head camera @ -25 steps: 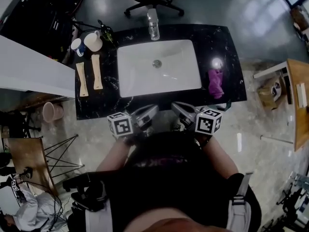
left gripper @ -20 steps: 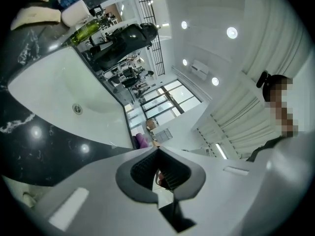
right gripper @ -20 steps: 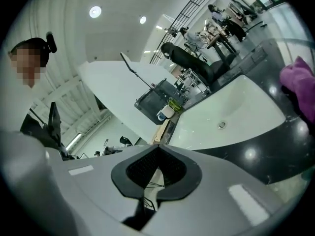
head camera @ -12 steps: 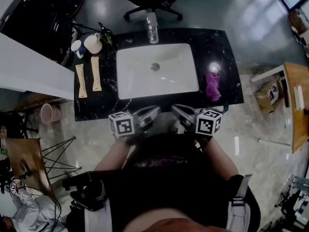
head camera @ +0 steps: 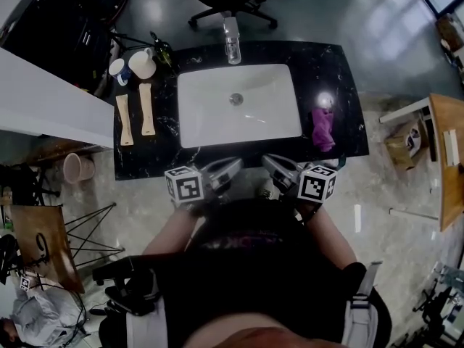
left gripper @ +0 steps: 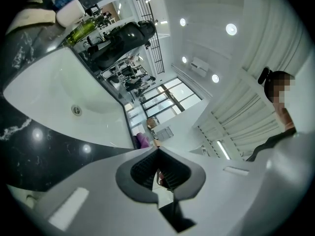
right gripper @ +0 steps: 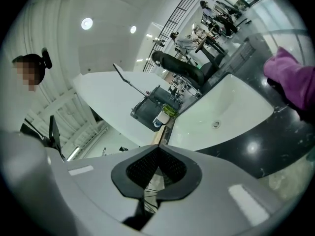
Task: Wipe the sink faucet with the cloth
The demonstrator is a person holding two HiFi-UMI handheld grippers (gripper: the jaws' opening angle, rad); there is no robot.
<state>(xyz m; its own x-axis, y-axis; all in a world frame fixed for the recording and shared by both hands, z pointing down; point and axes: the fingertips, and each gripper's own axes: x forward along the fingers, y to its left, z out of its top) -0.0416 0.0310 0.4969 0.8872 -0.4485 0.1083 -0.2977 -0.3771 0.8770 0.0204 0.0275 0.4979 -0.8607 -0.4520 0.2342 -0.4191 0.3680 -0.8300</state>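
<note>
Before the sink [head camera: 199, 122], we hold left gripper [head camera: 232, 163] and right gripper [head camera: 267, 159] empty, jaws together; the cloth [head camera: 322, 127] lies on the counter [head camera: 156, 158].

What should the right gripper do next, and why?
Probably open the right gripper and reach toward the purple cloth, which lies on the black counter right of the sink. It and the left gripper are shut and empty at the counter's near edge, and the faucet needs that cloth.
</note>
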